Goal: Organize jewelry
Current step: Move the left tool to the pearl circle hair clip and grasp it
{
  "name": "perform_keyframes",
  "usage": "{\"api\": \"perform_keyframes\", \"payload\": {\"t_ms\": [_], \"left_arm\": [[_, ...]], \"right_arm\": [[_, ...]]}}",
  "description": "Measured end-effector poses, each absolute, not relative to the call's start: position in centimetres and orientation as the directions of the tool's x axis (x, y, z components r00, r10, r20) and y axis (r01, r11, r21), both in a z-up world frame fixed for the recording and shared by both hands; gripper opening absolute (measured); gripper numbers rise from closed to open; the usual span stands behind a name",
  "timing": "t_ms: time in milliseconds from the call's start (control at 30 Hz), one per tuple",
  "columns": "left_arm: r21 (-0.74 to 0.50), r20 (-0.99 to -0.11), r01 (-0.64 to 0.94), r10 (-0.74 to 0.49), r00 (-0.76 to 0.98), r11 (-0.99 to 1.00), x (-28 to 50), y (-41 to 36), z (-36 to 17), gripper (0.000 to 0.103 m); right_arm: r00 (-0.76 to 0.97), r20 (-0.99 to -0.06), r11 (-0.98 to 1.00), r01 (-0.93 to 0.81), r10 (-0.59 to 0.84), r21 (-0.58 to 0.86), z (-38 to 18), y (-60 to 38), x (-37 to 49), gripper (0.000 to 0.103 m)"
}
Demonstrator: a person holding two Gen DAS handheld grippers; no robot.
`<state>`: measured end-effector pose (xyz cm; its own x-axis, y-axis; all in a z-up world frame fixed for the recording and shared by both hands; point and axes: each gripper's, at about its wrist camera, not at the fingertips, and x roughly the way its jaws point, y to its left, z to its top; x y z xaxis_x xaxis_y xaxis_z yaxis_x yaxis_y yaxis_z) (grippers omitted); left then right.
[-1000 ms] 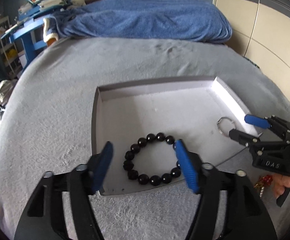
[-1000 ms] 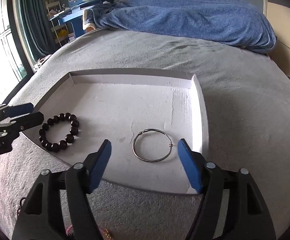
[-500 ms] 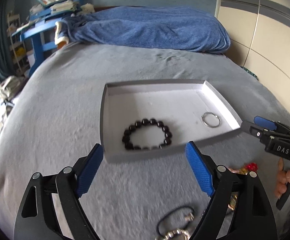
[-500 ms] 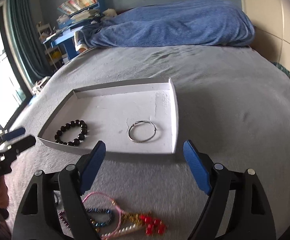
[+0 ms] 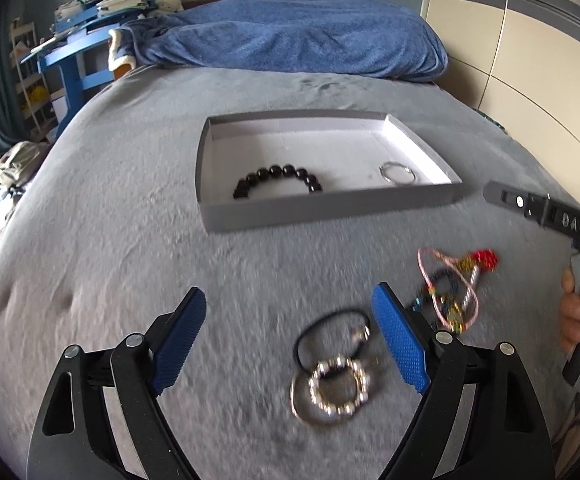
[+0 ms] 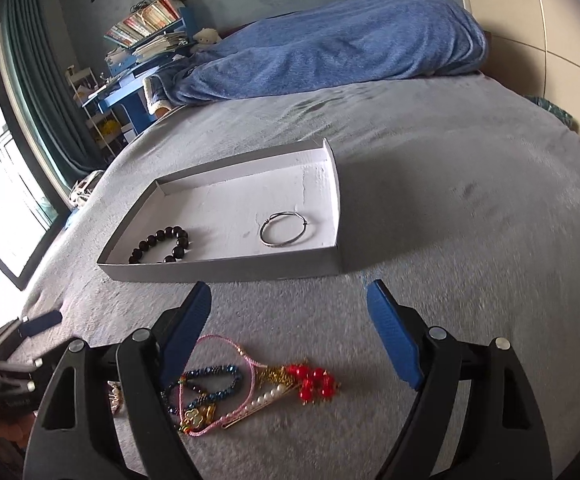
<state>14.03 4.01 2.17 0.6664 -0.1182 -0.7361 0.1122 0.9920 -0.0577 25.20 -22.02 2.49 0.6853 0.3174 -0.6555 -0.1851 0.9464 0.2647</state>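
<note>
Shallow white tray (image 5: 330, 212) on grey bed (image 5: 129, 260): black bead bracelet (image 5: 277, 180), silver bangle (image 6: 283, 229). Loose jewelry heap (image 6: 249, 388) lies before it. Left tool (image 5: 290, 340), right tool (image 6: 290, 328): both wide open, empty, having just widened

Count: 1 tray (image 6: 225, 270) on the bed, holding 2 pieces: 1 black bead bracelet (image 6: 161, 245) left, 1 wire bangle (image 6: 283, 229) right. Near the tray: 1 silver bead bracelet (image 5: 338, 387), 1 black cord (image 5: 332, 334), 1 tangle (image 6: 245, 386), pieces uncountable.
</note>
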Motion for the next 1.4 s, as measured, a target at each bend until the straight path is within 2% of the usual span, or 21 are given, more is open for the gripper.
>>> {"api": "perform_keyframes", "payload": {"t_ms": [133, 267, 300, 333, 400, 767, 833, 933, 1200, 1400], "left_arm": [[-0.066, -0.751, 0.113, -0.123, 0.649, 0.991, 12.2, 3.7, 1.2, 0.085], [-0.022, -0.757, 0.154, -0.117, 0.643, 0.988, 10.5, 2.2, 0.6, 0.083], [-0.012, -0.758, 0.177, -0.124, 0.640, 0.984, 10.2, 1.6, 0.4, 0.078], [-0.010, -0.761, 0.192, -0.133, 0.635, 0.981, 10.0, 1.3, 0.2, 0.067], [-0.014, -0.774, 0.215, -0.146, 0.616, 0.977, 10.0, 0.9, -0.2, 0.059], [-0.050, -0.816, 0.192, -0.151, 0.558, 0.980, 11.0, 1.4, -2.2, 0.059], [-0.037, -0.819, 0.190, -0.139, 0.557, 0.981, 11.0, 1.3, -2.4, 0.052], [-0.044, -0.807, 0.182, -0.142, 0.572, 0.982, 10.9, 1.4, -2.0, 0.046], [-0.099, -0.744, 0.155, -0.177, 0.644, 0.983, 10.6, 2.5, 0.7, 0.046], [-0.121, -0.746, 0.136, -0.180, 0.641, 0.983, 11.0, 3.2, 1.0, 0.046]], "right_arm": [[0.683, -0.653, 0.942, -0.177, 0.326, 0.285, 2.4, -22.3, 24.9, 0.079], [0.681, -0.652, 0.939, -0.175, 0.333, 0.296, 2.4, -22.4, 24.5, 0.080], [0.680, -0.652, 0.938, -0.174, 0.335, 0.301, 2.4, -22.4, 24.4, 0.080], [0.679, -0.652, 0.937, -0.172, 0.336, 0.304, 2.4, -22.4, 24.3, 0.080], [0.678, -0.653, 0.936, -0.169, 0.338, 0.309, 2.3, -22.6, 24.2, 0.080], [0.670, -0.656, 0.933, -0.172, 0.347, 0.318, 2.0, -22.5, 23.0, 0.080], [0.670, -0.656, 0.933, -0.176, 0.347, 0.313, 2.0, -22.4, 22.8, 0.080], [0.670, -0.658, 0.934, -0.177, 0.345, 0.309, 2.0, -22.3, 22.7, 0.080], [0.662, -0.664, 0.936, -0.200, 0.348, 0.290, 1.8, -21.8, 22.6, 0.079], [0.650, -0.678, 0.938, -0.212, 0.344, 0.272, 1.4, -21.2, 22.6, 0.078]]}}
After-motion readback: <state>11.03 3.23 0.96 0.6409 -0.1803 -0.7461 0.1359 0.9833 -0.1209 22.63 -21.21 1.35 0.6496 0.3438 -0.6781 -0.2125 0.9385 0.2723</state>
